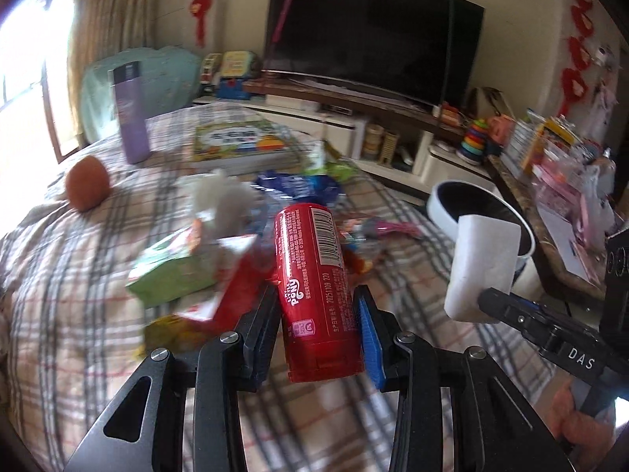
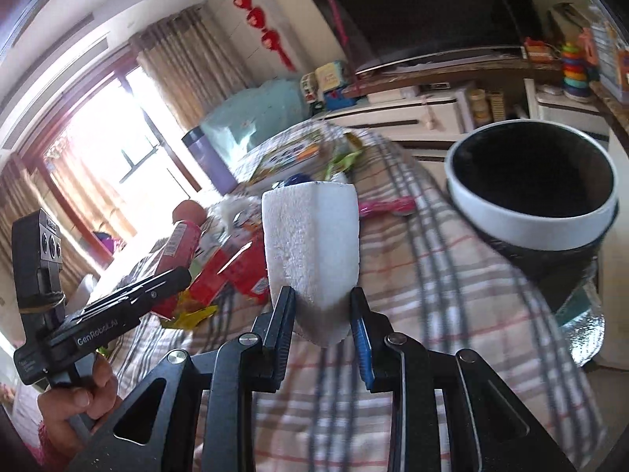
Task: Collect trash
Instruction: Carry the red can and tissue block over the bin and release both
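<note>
My left gripper (image 1: 318,314) is shut on a red cylindrical snack tube (image 1: 314,287) with a barcode, held above the plaid tablecloth (image 1: 78,275). My right gripper (image 2: 322,314) is shut on a white foam block (image 2: 312,244), which also shows in the left wrist view (image 1: 483,267). A white-rimmed bin (image 2: 530,212) with a dark inside stands at the table's right edge, just right of the foam block; it also shows in the left wrist view (image 1: 444,200). Loose trash lies on the cloth: a green packet (image 1: 173,271), red wrappers (image 1: 232,287), a blue wrapper (image 1: 298,187), crumpled white tissue (image 1: 220,196).
A purple bottle (image 1: 131,118), an orange-brown fruit (image 1: 86,188) and a picture book (image 1: 243,143) lie on the table's far side. Beyond are a TV (image 1: 373,39) on a low cabinet and a cluttered counter (image 1: 558,181) at right.
</note>
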{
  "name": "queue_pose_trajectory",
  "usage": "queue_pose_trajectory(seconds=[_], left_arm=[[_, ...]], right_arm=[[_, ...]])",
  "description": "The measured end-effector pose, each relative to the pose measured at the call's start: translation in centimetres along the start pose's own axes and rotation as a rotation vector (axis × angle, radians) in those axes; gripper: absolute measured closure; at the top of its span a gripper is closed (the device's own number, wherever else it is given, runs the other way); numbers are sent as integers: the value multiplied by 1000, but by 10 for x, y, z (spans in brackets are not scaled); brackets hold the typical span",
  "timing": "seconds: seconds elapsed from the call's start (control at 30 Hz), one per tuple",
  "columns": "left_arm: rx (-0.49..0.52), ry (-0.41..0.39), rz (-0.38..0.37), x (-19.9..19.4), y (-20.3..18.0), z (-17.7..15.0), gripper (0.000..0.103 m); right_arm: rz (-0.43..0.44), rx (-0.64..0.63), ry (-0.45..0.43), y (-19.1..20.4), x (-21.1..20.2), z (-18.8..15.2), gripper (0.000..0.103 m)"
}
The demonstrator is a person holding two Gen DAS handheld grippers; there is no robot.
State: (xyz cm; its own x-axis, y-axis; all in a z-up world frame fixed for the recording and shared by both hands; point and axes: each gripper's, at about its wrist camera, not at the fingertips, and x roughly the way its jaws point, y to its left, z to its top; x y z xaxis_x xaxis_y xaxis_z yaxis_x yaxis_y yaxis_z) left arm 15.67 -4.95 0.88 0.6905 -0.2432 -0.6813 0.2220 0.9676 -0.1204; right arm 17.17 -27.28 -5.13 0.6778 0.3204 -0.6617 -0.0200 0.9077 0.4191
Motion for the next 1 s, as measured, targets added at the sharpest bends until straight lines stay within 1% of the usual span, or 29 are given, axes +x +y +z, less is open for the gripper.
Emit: queue_pose_trajectory(seconds=[0.27, 0.6, 1.0], left_arm=[[68, 35, -64, 44, -24, 27, 67], [107, 80, -125, 97, -48, 57, 67], [154, 92, -190, 145, -87, 94, 67]], right_arm=[[-52, 47, -27, -34, -16, 11, 75], [-126, 108, -50, -77, -30, 25, 75], [-207, 137, -73, -119, -35, 53, 75]])
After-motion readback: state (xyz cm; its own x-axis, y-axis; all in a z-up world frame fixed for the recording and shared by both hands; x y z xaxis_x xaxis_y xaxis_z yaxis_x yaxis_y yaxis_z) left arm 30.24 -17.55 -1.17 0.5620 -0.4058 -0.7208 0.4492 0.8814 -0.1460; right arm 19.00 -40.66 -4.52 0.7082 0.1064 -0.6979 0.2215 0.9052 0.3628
